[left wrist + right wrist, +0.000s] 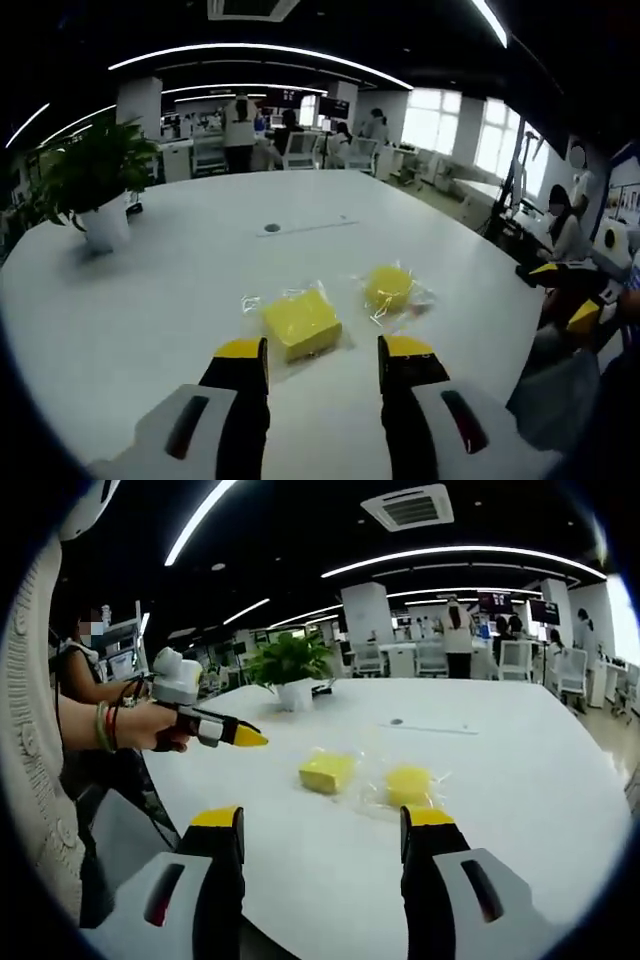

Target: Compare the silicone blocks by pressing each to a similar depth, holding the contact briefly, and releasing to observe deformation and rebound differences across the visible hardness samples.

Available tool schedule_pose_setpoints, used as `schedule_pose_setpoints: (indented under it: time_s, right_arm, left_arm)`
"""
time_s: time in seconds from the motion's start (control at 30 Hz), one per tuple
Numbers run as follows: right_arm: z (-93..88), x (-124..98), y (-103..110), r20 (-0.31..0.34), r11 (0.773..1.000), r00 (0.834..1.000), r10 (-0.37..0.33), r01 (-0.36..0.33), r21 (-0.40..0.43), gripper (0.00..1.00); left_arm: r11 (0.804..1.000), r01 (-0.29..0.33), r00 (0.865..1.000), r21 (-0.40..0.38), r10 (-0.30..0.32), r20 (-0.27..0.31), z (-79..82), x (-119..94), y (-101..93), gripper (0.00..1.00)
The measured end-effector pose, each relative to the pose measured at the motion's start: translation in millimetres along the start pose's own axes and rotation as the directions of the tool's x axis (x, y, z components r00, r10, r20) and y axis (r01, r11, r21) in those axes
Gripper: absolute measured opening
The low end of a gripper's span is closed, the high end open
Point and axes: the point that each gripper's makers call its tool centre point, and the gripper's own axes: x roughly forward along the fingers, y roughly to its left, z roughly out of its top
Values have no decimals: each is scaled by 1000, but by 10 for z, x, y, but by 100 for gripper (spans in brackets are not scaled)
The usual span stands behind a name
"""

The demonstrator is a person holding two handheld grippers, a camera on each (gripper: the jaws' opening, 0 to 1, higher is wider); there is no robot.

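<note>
Two yellow silicone blocks lie in clear bags on the white table (pixel 150 300). In the left gripper view a square block (pixel 300 322) sits just beyond my left gripper (pixel 322 352), which is open and above the table, touching nothing. A rounder block (pixel 388 288) lies to its right. My right gripper (pixel 565 292) shows at the right edge, off the table. In the right gripper view both blocks (pixel 326 771) (pixel 408 784) lie ahead of my open right gripper (pixel 323 820). A hand holds the left gripper (pixel 248 738) at the left, short of the blocks.
A potted plant (pixel 95 180) (pixel 290 665) stands near the table's far side, and a small round grommet (pixel 272 228) sits mid-table. A person (pixel 565 230) sits at the right of the left gripper view. Desks, chairs and people fill the office behind.
</note>
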Motion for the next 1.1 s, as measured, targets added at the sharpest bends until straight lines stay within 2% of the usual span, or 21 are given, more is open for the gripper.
schedule_pose_setpoints:
  time_s: [0.17, 0.53, 0.67, 0.73, 1.0, 1.07, 1.1]
  right_arm:
    - [-25, -9, 40, -12, 1000, 1000, 3, -3, -8, 58]
    - [-30, -112, 104, -4, 1000, 1000, -8, 8, -12, 60]
    - [-86, -162, 115, -15, 1000, 1000, -11, 11, -4, 60]
    - [-122, -184, 113, -19, 1000, 1000, -14, 14, 5, 59]
    - [-170, -257, 69, -15, 1000, 999, -29, 29, 7, 61]
    - [-165, -268, 40, -17, 999, 999, -41, 42, 20, 58]
    - [-124, -280, 24, 0, 998, 999, -46, 45, 31, 56]
  left_arm:
    - [1000, -13, 1000, 18, 13, -7, -74, -191, 4, 45]
    - [999, -32, 999, 4, 32, 1, -255, -564, -16, 49]
    - [1000, -3, 1000, 9, 2, 22, -317, -706, -99, 53]
    - [1000, 13, 999, 12, -14, 52, -330, -794, -148, 54]
    - [1000, 5, 998, -7, -5, 65, -437, -1028, -179, 56]
    - [1000, 9, 998, 6, -10, 64, -462, -1075, -205, 56]
    - [999, 7, 998, 45, -9, 60, -482, -1099, -211, 58]
